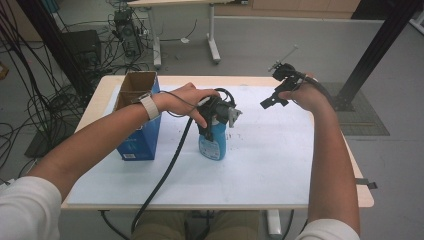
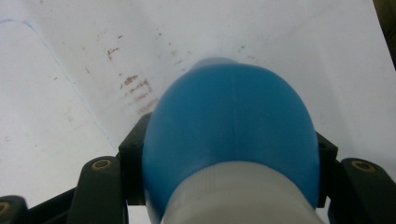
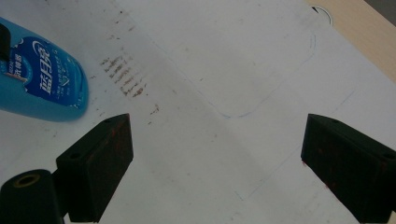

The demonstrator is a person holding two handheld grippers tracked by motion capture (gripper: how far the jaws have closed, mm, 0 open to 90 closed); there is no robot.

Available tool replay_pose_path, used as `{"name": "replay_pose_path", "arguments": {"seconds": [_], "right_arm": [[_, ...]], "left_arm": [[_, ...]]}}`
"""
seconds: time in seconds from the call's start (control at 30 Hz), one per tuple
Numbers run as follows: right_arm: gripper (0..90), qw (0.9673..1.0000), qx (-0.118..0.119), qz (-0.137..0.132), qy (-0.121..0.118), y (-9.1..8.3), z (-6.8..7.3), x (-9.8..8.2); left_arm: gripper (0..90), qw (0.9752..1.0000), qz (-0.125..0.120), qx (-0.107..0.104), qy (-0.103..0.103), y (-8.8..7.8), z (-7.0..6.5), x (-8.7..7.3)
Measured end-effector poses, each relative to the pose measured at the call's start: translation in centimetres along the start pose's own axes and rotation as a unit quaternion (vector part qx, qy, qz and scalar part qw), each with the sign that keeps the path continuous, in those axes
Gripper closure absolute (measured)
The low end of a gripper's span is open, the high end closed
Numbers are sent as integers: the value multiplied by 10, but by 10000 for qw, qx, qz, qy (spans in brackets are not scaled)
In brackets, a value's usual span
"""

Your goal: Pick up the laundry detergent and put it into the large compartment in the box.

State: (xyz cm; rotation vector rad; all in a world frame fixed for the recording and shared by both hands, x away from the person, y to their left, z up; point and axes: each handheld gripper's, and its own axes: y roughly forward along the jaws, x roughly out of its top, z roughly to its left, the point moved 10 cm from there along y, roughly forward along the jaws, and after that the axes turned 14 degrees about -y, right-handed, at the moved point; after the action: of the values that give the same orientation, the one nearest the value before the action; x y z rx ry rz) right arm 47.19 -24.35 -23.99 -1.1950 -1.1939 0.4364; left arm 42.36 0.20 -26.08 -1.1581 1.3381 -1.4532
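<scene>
Left gripper view: jaws set on either side of the blue bottle [image 2: 231, 140], below its white collar, pressed to its flanks.
Left gripper [image 1: 216, 116]: closed round the bottle's neck; held from above by the left hand [image 1: 187, 100].
Bottle: upright on the white mat [image 1: 270, 165], near its middle, just right of the box [image 1: 137, 117].
Right gripper [image 1: 280, 90]: jaws wide apart, nothing between them; raised over the mat's far right corner, well apart from the bottle.
Right gripper view: bare, stained mat between the jaws; bottle [image 3: 42, 77] at upper left.
Box: blue carton, top open, at the mat's far left corner.
Step in hand: by appearance, the grip on the bottle is made.
Next move: probably a straight lift, then over to the box; grip must stay firm on the smooth neck.
</scene>
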Motion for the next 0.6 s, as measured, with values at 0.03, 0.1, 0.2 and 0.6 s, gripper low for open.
{"name": "replay_pose_path", "arguments": {"seconds": [0.03,0.1,0.2,0.6], "right_arm": [[91,10000,-1,4,7,0,0,0],[91,10000,-4,5,11,0,0,0],[91,10000,1,-8,15,-1,0,-1],[91,10000,-22,-24,27,-3,-1,-3]], "left_arm": [[379,10000,-1,-1,5,0,0,0],[379,10000,-13,-7,-30,0,0,-1],[380,10000,-23,-11,-35,-1,0,-1],[379,9999,-60,-12,-96,-2,0,-2]]}}
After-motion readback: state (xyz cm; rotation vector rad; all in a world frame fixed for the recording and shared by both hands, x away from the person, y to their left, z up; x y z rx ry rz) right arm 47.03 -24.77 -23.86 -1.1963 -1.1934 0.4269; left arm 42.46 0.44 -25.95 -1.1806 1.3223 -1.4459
